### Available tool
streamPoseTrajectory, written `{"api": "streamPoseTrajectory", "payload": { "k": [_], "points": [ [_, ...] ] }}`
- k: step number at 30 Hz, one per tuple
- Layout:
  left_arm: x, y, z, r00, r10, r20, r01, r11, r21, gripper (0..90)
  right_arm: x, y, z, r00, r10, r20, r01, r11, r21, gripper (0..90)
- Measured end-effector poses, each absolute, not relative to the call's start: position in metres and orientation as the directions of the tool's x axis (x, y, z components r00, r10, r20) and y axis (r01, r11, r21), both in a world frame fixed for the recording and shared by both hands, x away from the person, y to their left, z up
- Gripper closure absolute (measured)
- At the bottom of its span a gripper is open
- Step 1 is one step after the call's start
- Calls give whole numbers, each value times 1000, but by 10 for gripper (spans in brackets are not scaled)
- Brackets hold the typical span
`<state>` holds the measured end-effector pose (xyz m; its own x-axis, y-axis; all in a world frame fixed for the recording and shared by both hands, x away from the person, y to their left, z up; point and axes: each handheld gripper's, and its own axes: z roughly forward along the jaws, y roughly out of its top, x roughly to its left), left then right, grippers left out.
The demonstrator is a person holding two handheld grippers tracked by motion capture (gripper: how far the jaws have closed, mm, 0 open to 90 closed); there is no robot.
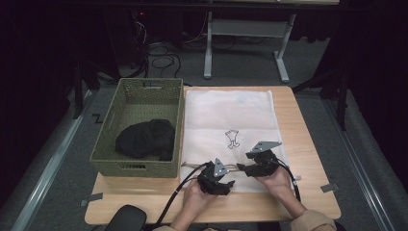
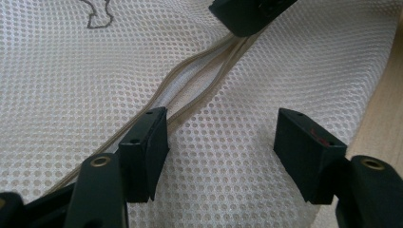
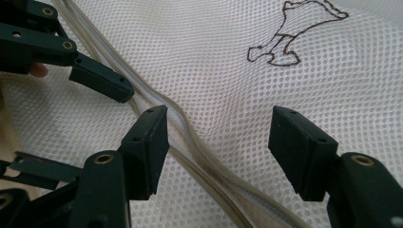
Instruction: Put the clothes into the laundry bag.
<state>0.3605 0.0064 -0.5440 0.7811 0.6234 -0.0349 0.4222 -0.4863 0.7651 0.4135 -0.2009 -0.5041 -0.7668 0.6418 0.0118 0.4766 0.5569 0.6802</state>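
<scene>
So there's a white mesh laundry bag [image 1: 230,126] lying flat on the wooden table [image 1: 308,144], just right of a green woven basket [image 1: 110,126] with a dark bundle of clothing [image 1: 146,138] inside; both grippers are down at the bag's near edge, right over its beige zipper [image 2: 190,88]; the left gripper [image 2: 221,142] has its jaws spread apart, one pad sitting right at the zipper line, mesh between them but nothing pinched; the right gripper [image 3: 218,142] is just beside it to the right, jaws also wide open over the mesh with the zipper running between them; a little brown outline drawing [image 3: 297,31] sits farther up the bag.
</scene>
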Motion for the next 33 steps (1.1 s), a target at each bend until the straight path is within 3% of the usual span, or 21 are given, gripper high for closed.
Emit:
{"api": "streamPoseTrajectory", "payload": {
  "k": [21,33],
  "points": [
    [360,7,-544,780,625,-37,424,-484,766,362,425,-163,-520,-804,592,-56,438,653,617,405],
    [360,7,-544,780,625,-35,423,-485,765,362,429,-163,-527,-815,578,-39,440,661,607,371]
  ]
}}
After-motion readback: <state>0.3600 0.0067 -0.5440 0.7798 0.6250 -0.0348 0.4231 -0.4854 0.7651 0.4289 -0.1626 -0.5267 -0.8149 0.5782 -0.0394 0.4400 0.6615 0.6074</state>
